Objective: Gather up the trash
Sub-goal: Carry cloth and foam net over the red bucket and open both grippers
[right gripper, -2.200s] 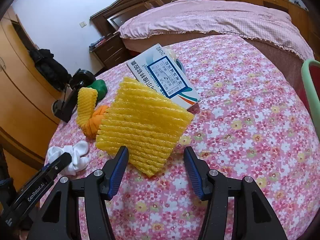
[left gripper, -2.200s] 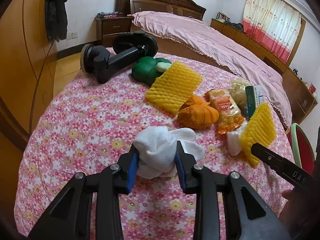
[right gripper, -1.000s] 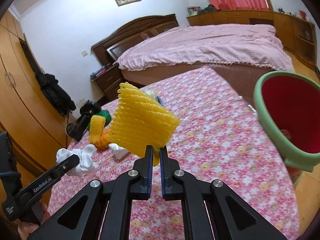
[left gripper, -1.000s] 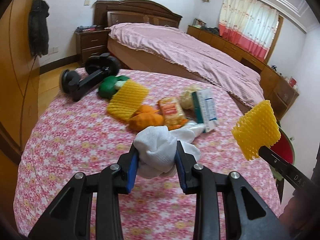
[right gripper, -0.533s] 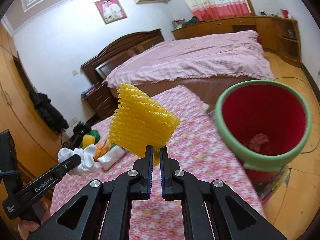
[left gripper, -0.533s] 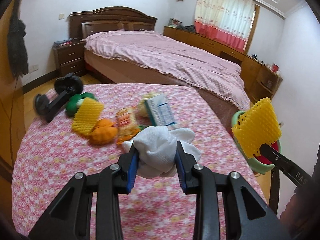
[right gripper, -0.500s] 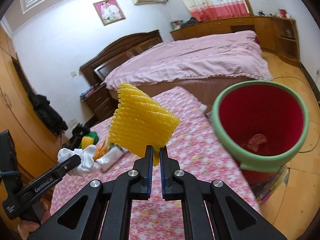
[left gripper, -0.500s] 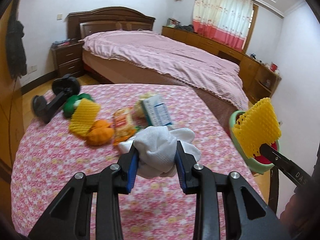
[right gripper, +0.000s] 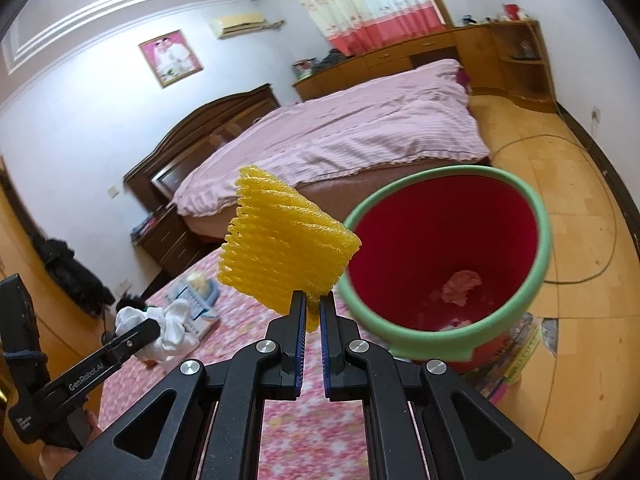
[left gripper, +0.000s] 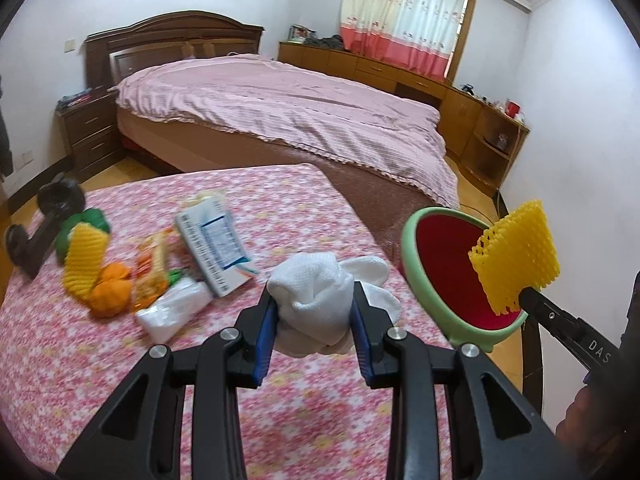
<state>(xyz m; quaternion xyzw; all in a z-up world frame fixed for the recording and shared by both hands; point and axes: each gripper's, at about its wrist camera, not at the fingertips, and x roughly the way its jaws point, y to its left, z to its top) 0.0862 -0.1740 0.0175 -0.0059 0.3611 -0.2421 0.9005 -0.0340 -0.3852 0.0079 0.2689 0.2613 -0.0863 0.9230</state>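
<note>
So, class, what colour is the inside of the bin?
Red inside the bin, with a green rim; the right wrist view shows it best.

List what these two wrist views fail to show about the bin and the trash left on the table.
- Red bin: base hidden in the right wrist view by its own green rim and the right tool.
- Pink scrap inside the bin: blurred, unidentifiable.
- Snack wrapper: motion blur in the left wrist view, print unreadable.
- White cloth: underside covered by the left tool.
- Yellow foam net: lower corner pinched in the right tool.
</note>
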